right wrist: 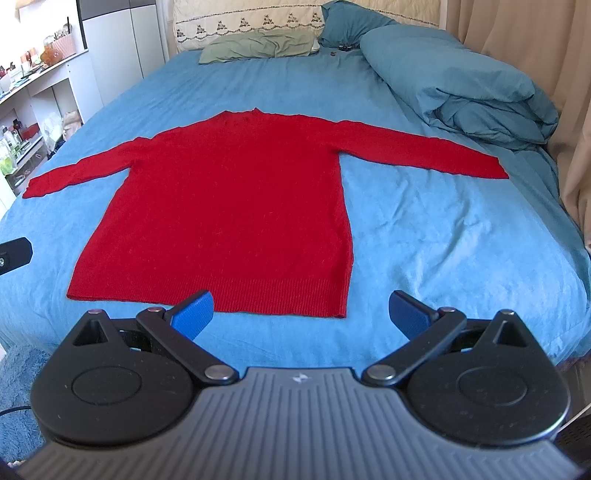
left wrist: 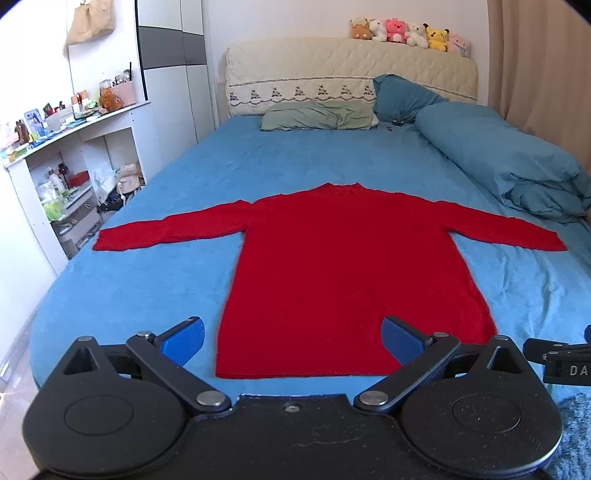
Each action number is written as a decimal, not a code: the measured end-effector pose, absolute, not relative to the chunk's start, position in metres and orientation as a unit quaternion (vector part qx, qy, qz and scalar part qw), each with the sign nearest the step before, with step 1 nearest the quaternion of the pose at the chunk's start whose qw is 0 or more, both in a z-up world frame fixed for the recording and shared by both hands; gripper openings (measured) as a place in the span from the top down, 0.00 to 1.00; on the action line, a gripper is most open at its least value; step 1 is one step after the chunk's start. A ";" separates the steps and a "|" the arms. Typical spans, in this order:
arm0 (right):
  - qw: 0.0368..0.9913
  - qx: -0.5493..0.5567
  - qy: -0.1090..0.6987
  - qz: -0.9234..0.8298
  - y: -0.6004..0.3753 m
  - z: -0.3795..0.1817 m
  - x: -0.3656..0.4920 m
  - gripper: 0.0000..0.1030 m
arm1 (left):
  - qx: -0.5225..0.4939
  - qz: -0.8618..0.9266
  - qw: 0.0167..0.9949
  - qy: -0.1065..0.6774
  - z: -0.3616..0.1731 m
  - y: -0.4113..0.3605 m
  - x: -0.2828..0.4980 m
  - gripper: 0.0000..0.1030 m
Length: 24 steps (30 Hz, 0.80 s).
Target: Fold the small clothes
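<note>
Both pairs of jaws stand wide apart and hold nothing: the left gripper (left wrist: 291, 341) hangs over the hem of the red knitted long-sleeved sweater (left wrist: 343, 269), and the right gripper (right wrist: 301, 314) sits just off that hem's right corner. The sweater lies flat on the bed's blue plush sheet (left wrist: 155, 280), hem nearest the cameras, collar toward the headboard, both sleeves spread straight out to the sides.

No fold appears made yet, so the step in hand is judged to be a first grasp. A sleeve cuff or a hem corner would suit; each blue finger pad (right wrist: 194, 314) should pinch both knit layers close to the edge, lifting only enough to carry the fabric across without dragging the body askew. Working both sides evenly should keep the fold square.

Only the left wrist view shows the row of plush toys (left wrist: 410, 35) along the quilted cream headboard (left wrist: 351, 70). The right wrist view alone shows the hem's ribbed band clearly, and the bare sheet right of the sweater.
</note>
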State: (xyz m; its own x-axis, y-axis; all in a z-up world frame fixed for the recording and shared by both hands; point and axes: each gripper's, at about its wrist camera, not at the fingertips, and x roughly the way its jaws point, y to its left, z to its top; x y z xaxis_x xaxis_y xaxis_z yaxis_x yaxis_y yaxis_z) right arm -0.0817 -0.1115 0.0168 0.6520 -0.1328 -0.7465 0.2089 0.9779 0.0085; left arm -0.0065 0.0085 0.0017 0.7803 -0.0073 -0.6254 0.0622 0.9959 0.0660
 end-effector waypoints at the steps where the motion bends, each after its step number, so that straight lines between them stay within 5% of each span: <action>1: 0.907 0.048 0.407 -0.094 -0.112 0.016 -0.081 0.00 | 0.044 -0.017 0.943 0.331 0.001 0.008 -0.006 0.00; 24: 0.901 0.052 0.418 -0.101 -0.112 0.012 -0.075 0.00 | 0.052 -0.017 0.942 0.332 -0.001 0.005 -0.002 0.00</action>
